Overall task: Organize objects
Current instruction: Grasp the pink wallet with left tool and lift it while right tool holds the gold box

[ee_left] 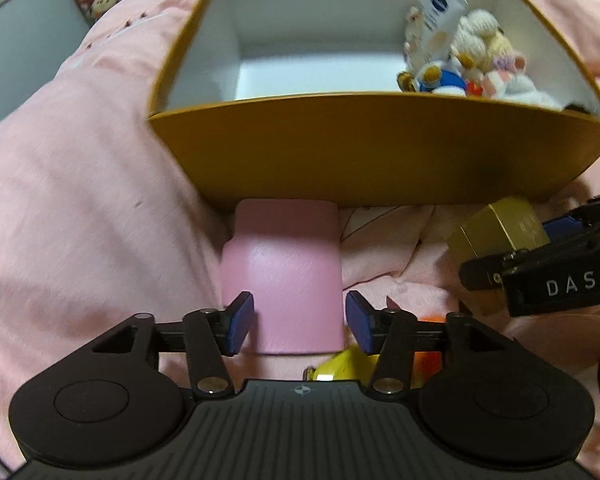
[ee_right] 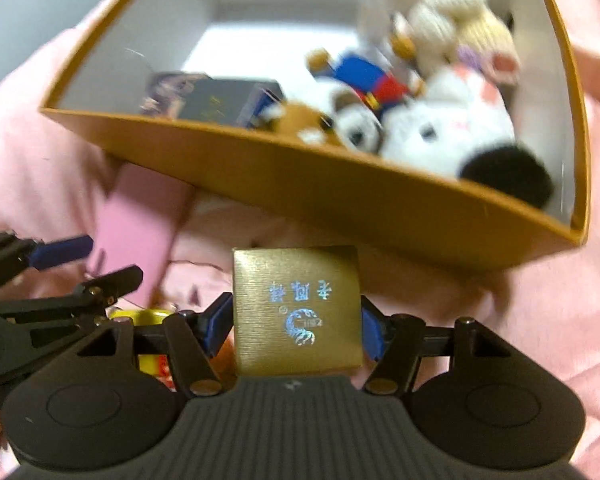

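My left jaws stand spread, one blue pad on each side of the pink jar (ee_left: 282, 280), neither pad quite pressing it as far as I can judge; my right jaws are clamped on the gold box (ee_right: 296, 310), pads flat against its two sides. So I judge I am mid-collection: one thing already gripped, the other about to be. The jar lies on the pink bed (ee_left: 80, 200) with its far end touching the near wall of the carton (ee_left: 380, 152). The carton already holds plush toys (ee_right: 440, 128), a tube (ee_left: 440, 20) and a dark box (ee_right: 228, 100), with its left half bare.

Next, I think, the left gripper (ee_left: 298, 324) must close on the jar, then both loads must rise over the near wall. The right gripper (ee_right: 296, 328) sits low, pointing at that wall, just beside the left. A yellow thing (ee_left: 340, 366) lies beneath my left jaws.
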Demonstrator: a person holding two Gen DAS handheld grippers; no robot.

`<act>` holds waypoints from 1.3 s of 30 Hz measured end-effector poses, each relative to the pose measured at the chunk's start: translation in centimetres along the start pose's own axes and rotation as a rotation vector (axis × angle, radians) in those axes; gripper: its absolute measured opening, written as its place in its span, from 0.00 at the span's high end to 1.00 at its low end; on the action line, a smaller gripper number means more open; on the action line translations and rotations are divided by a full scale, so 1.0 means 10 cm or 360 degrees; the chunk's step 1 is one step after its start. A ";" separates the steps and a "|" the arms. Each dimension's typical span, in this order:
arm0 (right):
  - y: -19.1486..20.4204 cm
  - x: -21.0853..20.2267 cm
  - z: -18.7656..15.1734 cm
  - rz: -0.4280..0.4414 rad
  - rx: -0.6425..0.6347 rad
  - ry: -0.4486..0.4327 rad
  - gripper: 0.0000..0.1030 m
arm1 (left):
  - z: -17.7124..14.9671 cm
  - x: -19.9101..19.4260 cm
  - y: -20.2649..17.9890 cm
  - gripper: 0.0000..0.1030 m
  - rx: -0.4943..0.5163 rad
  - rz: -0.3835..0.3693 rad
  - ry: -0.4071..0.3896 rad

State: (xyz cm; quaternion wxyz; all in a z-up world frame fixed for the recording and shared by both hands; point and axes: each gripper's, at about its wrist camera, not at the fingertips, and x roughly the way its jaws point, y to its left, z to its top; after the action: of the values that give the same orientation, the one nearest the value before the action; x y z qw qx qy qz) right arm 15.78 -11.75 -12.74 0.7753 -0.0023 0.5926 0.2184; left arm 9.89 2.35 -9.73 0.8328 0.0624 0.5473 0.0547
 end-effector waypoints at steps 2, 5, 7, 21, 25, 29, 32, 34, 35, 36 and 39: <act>-0.07 0.04 -0.03 0.0023 0.0023 0.0025 0.36 | 0.01 0.08 -0.05 0.41 0.0021 0.0010 0.0028; -0.07 0.05 -0.02 0.0031 0.0011 0.0025 0.36 | 0.00 0.19 -0.13 0.33 0.0072 0.0077 0.0038; -0.07 0.06 -0.01 0.0032 -0.0006 0.0017 0.37 | -0.01 0.23 -0.21 0.28 0.0140 0.0140 0.0026; -0.07 0.04 0.02 0.0057 -0.0009 0.0021 0.36 | -0.01 0.42 -0.32 0.29 0.0246 0.0360 0.0054; -0.06 0.02 0.00 0.0044 -0.0021 0.0013 0.37 | -0.03 0.30 -0.22 0.41 0.0193 0.0293 0.0025; -0.07 -0.01 -0.01 0.0036 -0.0021 -0.0003 0.37 | -0.06 0.07 -0.15 0.65 0.0174 0.0230 -0.0041; -0.06 -0.03 -0.02 0.0034 -0.0028 -0.0013 0.37 | -0.09 -0.11 -0.03 0.72 0.0096 0.0190 -0.0085; -0.06 -0.03 -0.01 0.0032 -0.0028 -0.0014 0.37 | -0.11 -0.20 0.07 0.74 0.0037 0.0171 -0.0103; -0.06 -0.03 -0.01 0.0031 -0.0027 -0.0015 0.37 | -0.12 -0.23 0.09 0.76 0.0023 0.0175 -0.0114; -0.06 -0.03 -0.01 0.0031 -0.0025 -0.0015 0.37 | -0.13 -0.26 0.12 0.77 0.0019 0.0185 -0.0122; -0.08 -0.03 -0.01 0.0035 -0.0019 -0.0010 0.37 | -0.08 -0.26 0.06 0.78 0.0038 0.0265 -0.0109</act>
State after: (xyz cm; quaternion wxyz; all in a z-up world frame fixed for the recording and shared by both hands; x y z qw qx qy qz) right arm 15.90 -12.57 -12.65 0.7747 0.0003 0.5888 0.2305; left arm 8.18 2.55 -7.62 0.8428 0.1195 0.5121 0.1150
